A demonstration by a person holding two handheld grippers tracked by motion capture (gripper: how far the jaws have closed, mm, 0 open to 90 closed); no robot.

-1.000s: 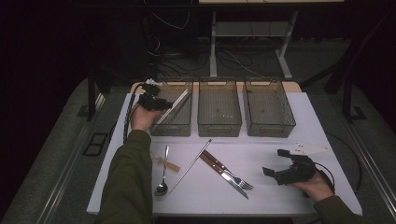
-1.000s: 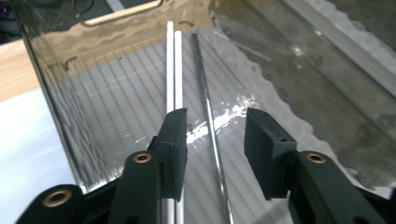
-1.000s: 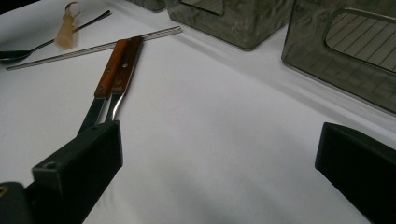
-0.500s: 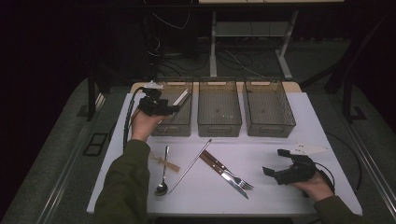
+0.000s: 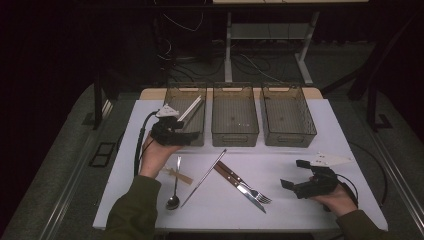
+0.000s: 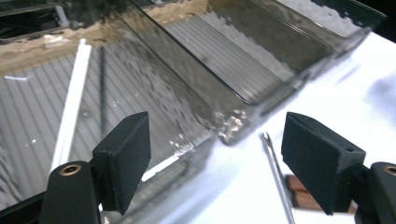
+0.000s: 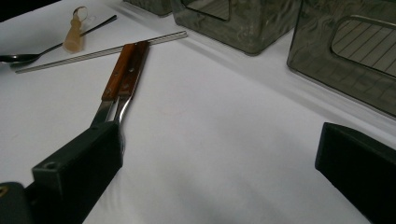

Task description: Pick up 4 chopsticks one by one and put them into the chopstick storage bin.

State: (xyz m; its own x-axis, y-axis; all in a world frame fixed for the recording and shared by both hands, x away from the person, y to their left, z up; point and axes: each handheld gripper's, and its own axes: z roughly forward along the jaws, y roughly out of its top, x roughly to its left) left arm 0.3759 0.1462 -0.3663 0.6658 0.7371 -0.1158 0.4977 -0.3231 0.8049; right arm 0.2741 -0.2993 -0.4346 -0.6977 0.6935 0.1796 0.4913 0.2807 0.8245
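My left gripper (image 5: 188,135) hovers open over the near end of the left bin (image 5: 172,94), with nothing between its jaws (image 6: 217,140). A long white stick (image 5: 190,108) lies slanted inside that bin (image 6: 28,154), seen up close as the white stick (image 6: 70,112). My right gripper (image 5: 294,174) rests open and empty near the table's front right (image 7: 219,154). Left of it lie a wooden-handled knife and fork (image 5: 243,186), side by side (image 7: 125,70).
Middle bin (image 5: 234,112) and right bin (image 5: 287,112) stand beside the left one at the back. A thin metal rod (image 5: 203,178), a spoon (image 5: 174,186) and a small wooden piece (image 5: 178,175) lie on the white table (image 5: 300,150) near the left forearm.
The left gripper has drawn back from over the left bin toward its near edge. The white stick stays in the bin. The right gripper has not moved.
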